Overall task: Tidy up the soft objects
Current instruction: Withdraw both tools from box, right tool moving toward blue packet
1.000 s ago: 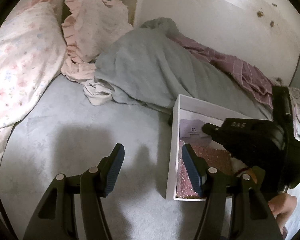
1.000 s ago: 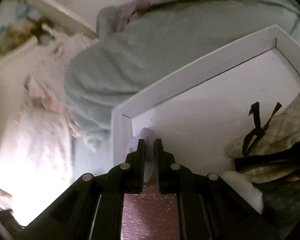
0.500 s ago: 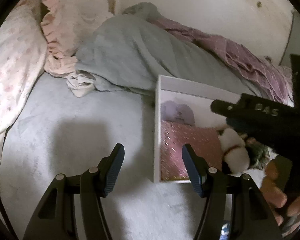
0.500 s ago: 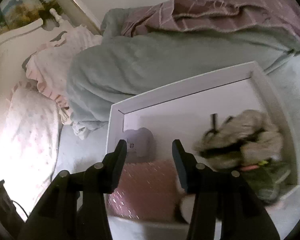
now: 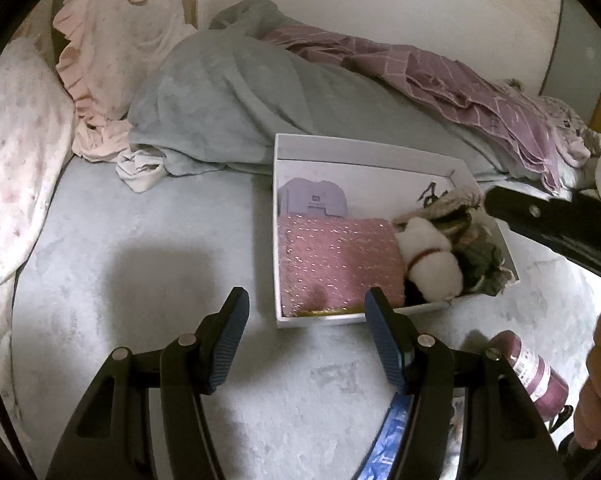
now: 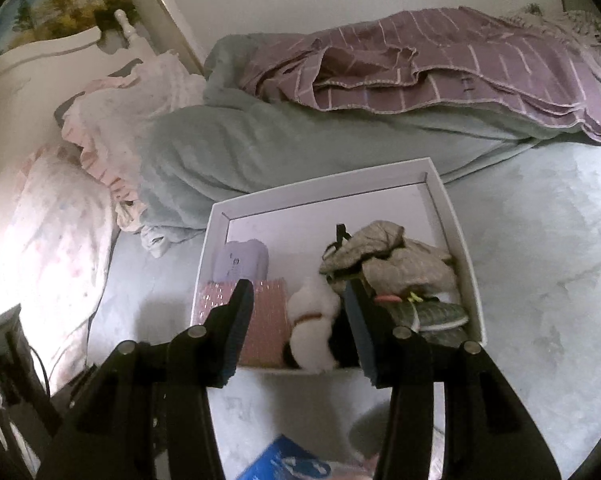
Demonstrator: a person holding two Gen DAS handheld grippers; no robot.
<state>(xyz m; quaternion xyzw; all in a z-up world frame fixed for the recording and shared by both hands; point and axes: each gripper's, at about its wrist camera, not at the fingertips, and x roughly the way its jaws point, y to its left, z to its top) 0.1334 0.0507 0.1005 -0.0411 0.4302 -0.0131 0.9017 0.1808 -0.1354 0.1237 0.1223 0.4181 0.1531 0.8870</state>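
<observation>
Grippers both spread, empty: right gripper (image 6: 298,312) backing off box (image 6: 452,216) at centre after dropping pink cloth (image 6: 260,320); left gripper (image 5: 306,334) idling lower left.

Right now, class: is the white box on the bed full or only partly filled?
Partly filled. The white box holds a pink sparkly pouch, a white plush toy and bundled fabrics, while its far white floor stays bare.

No lettering can be read: the small dark mark on the lavender item (image 5: 313,202) at the white box's (image 5: 364,148) ten o'clock corner is too blurred.
</observation>
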